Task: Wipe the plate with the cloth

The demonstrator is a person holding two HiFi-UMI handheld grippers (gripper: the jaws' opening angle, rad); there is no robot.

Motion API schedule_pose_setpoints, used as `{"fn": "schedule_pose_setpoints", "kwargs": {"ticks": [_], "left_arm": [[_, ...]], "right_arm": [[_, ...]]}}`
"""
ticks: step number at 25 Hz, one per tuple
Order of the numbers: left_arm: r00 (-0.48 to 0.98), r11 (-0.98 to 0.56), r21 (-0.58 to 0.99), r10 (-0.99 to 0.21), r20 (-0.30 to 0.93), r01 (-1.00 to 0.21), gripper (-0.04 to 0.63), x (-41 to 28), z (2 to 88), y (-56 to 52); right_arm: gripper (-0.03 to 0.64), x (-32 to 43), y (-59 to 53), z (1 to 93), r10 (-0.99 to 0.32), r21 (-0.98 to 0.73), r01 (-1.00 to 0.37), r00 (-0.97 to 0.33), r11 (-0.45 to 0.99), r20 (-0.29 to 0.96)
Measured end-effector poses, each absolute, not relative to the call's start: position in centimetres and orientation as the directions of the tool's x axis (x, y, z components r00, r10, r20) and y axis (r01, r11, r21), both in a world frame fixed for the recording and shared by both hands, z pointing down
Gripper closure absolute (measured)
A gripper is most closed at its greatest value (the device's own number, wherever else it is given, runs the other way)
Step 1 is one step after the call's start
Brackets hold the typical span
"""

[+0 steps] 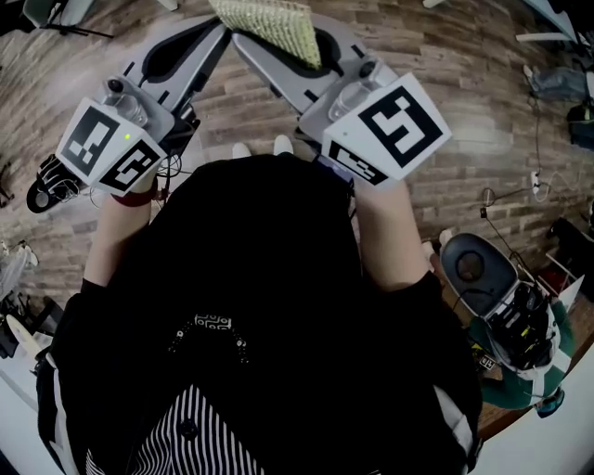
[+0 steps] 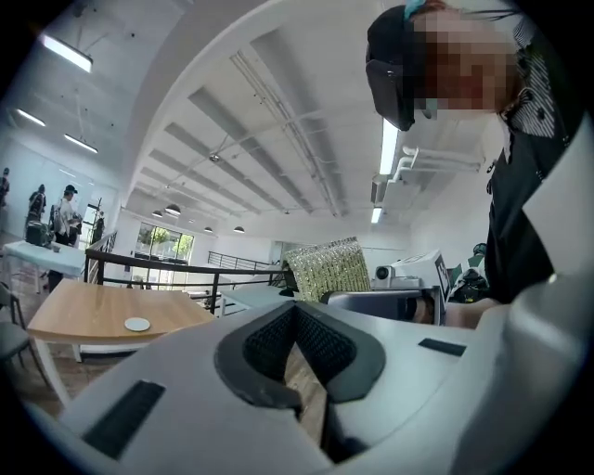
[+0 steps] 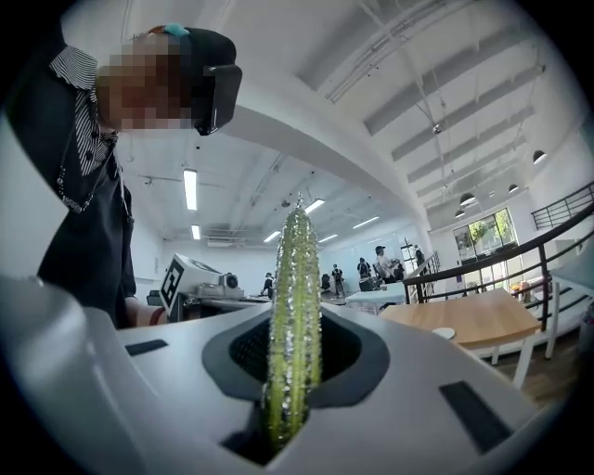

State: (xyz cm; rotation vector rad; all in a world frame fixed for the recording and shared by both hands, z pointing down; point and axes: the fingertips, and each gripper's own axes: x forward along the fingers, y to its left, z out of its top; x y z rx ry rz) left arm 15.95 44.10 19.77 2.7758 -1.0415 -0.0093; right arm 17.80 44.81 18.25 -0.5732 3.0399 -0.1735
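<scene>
My right gripper [image 1: 278,46] is shut on a yellow-green knobbly cloth [image 1: 269,23], which stands edge-on between its pads [image 3: 295,306] in the right gripper view. My left gripper [image 1: 221,28] is held close beside it, jaws together with nothing in them. Seen from the left gripper [image 2: 297,311], the cloth [image 2: 327,269] sticks up from the other gripper. Both are raised in front of the person's chest, above a wood floor [image 1: 483,158]. A small white round plate [image 2: 136,324] lies far off on a wooden table [image 2: 93,311], and shows again [image 3: 444,332] in the right gripper view.
A black railing [image 2: 167,269] runs behind the wooden table. Other tables and several people stand at the back of the hall [image 3: 380,264]. A chair and equipment [image 1: 492,278] sit on the floor to the right, with cables [image 1: 536,176] nearby.
</scene>
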Motion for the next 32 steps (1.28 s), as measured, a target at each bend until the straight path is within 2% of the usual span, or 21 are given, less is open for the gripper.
{"fn": "schedule_pose_setpoints", "kwargs": {"ticks": [7, 12, 17, 24, 32], "left_arm": [[0.741, -0.729, 0.129, -0.659, 0.134, -0.672, 0.6, 16.0, 20.7, 42.5], [0.733, -0.717, 0.151, -0.669, 0.126, -0.68, 0.6, 14.8, 21.5, 40.1], [0.722, -0.706, 0.156, -0.683, 0.105, -0.691, 0.6, 10.7, 21.6, 35.7], [0.781, -0.772, 0.126, -0.621, 0.065, -0.624, 0.6, 7.0, 21.1, 28.1], [0.806, -0.796, 0.141, -0.592, 0.018, -0.588, 0.6, -3.4, 20.1, 23.7]], "right_arm": [[0.571, 17.8, 43.0, 19.0, -0.333, -0.146, -0.322, -0.941, 0.935, -0.059], [0.571, 16.6, 41.4, 19.7, -0.296, -0.171, -0.284, -0.954, 0.944, -0.053], [0.57, 12.9, 37.9, 20.6, -0.289, -0.142, -0.286, -0.957, 0.948, 0.004], [0.569, 8.9, 30.1, 20.1, -0.332, -0.151, -0.336, -0.942, 0.93, 0.05], [0.569, -1.8, 25.7, 18.8, -0.368, -0.135, -0.375, -0.927, 0.917, 0.075]]}}
